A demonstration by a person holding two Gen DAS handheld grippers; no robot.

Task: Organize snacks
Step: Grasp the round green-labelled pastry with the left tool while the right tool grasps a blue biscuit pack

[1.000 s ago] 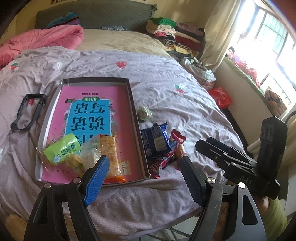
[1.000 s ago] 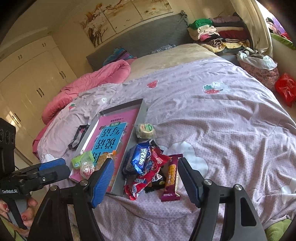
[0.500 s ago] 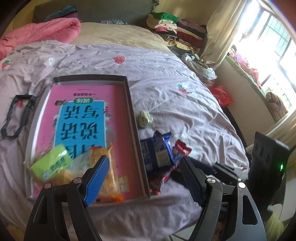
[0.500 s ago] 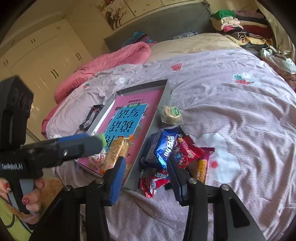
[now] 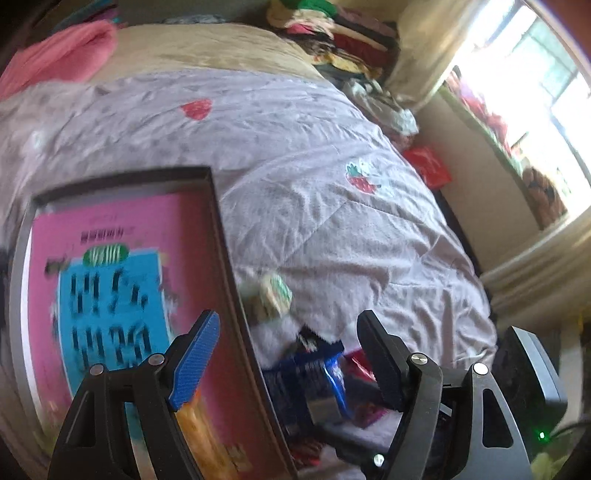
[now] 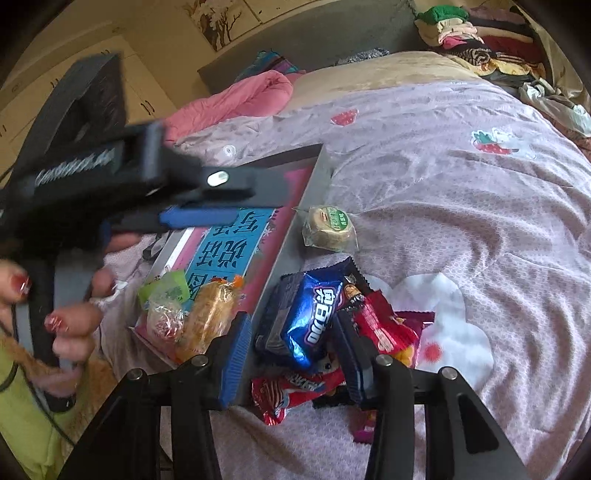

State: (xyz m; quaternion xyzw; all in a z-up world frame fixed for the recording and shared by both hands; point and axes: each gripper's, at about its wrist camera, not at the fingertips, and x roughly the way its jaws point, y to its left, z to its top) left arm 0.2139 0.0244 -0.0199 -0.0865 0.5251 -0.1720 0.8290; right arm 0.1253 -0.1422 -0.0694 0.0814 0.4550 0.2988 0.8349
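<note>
A blue cookie pack [image 6: 306,317] lies on top of a pile with red packs [image 6: 380,332] on the lilac quilt, just right of a grey tray [image 6: 284,251]. My right gripper [image 6: 293,350] has narrowed jaws that straddle the blue pack, with no clear press on it. The tray [image 5: 225,251] holds a pink book, a green pack [image 6: 166,291] and an orange bread pack [image 6: 210,314]. My left gripper [image 5: 288,354] hangs open over the tray's right rim and the blue pack [image 5: 317,373], with nothing gripped. A hand holds it at upper left in the right wrist view.
A round wrapped cake [image 6: 328,225] lies alone on the quilt beyond the pile. A pink duvet [image 6: 240,99] and folded clothes [image 6: 465,33] are at the bed's head. The bed's edge and a red bag [image 5: 428,166] lie to the right.
The right jaws narrowed and moved down onto the snack pile, now flanking the blue pack. The left gripper swung right and forward, from the tray's front to its right rim.
</note>
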